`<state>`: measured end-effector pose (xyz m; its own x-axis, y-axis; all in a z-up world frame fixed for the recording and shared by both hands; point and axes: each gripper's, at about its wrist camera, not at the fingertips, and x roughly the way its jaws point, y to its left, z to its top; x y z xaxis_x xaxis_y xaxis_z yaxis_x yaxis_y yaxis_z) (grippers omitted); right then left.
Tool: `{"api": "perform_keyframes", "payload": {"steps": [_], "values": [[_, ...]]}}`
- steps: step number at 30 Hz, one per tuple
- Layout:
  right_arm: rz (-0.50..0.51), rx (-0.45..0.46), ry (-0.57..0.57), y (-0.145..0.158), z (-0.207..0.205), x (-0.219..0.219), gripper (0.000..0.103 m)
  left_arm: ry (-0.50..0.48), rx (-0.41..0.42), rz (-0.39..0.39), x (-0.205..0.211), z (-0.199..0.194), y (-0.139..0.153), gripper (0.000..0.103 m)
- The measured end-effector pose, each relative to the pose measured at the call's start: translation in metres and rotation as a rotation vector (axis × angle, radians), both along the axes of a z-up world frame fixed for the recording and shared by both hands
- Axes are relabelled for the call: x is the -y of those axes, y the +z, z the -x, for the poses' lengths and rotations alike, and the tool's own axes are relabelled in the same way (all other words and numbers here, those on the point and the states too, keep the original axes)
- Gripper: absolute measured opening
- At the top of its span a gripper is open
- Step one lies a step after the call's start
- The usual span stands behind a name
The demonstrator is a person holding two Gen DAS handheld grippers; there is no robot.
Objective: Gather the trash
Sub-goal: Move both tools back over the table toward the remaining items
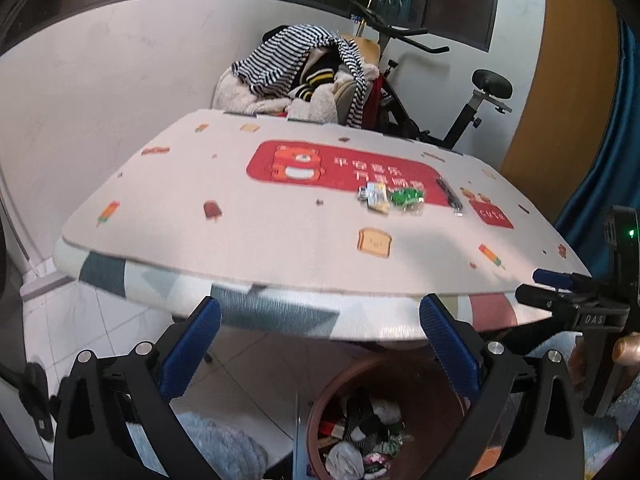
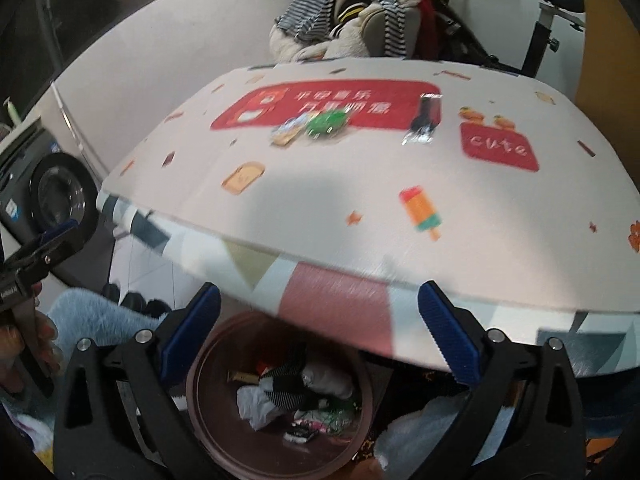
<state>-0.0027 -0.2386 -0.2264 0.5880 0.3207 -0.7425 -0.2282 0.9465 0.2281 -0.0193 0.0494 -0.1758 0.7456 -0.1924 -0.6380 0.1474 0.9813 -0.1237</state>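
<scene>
A big table with a white picture mat fills the middle of both views. The mat has a red patch with a bear on it, and little toast and ice pop drawings.

Under the near edge of the table stands a round brown trash bin. It sits at 6 o'clock in both views. It holds crumpled white paper, striped scraps and bright wrappers.

The left gripper is low, in front of the table edge and above the bin. Its two blue fingers are spread wide and hold nothing. The right gripper is the same: fingers wide apart, nothing between them, over the bin.

Three bits of trash lie on the mat near its middle. A black wrapper with a clear end lies at 1 o'clock in the right view. A green wrapper lies at 12 o'clock. A yellowish wrapper sits just beside it, toward 11 o'clock. All three are well apart from both grippers.
</scene>
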Motion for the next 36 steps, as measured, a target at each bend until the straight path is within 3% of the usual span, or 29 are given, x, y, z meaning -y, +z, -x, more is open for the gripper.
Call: {"api": "perform_keyframes", "payload": {"steps": [10,14,20,31,33,36], "values": [[0.02,0.079,-0.041,0.024,-0.05,0.029,0.097,-0.021,0.088,-0.011,0.01,-0.042,0.031,0.097],[0.007,0.062,-0.043,0.026,-0.076,0.04,0.097,-0.027,0.105,-0.01,0.014,-0.061,0.036,0.097],[0.115,0.087,-0.076,0.025,-0.113,0.049,0.097,-0.043,0.112,-0.017,0.024,-0.088,0.036,0.097],[0.032,0.036,-0.173,0.01,-0.187,0.075,0.096,-0.041,0.061,-0.03,0.037,-0.13,0.021,0.097],[-0.006,0.018,-0.197,0.006,-0.201,0.077,0.087,-0.033,0.042,-0.02,0.039,-0.135,0.018,0.097],[-0.025,-0.008,-0.226,0.0,-0.218,0.076,0.082,-0.028,0.024,-0.008,0.041,-0.139,0.013,0.097]]}}
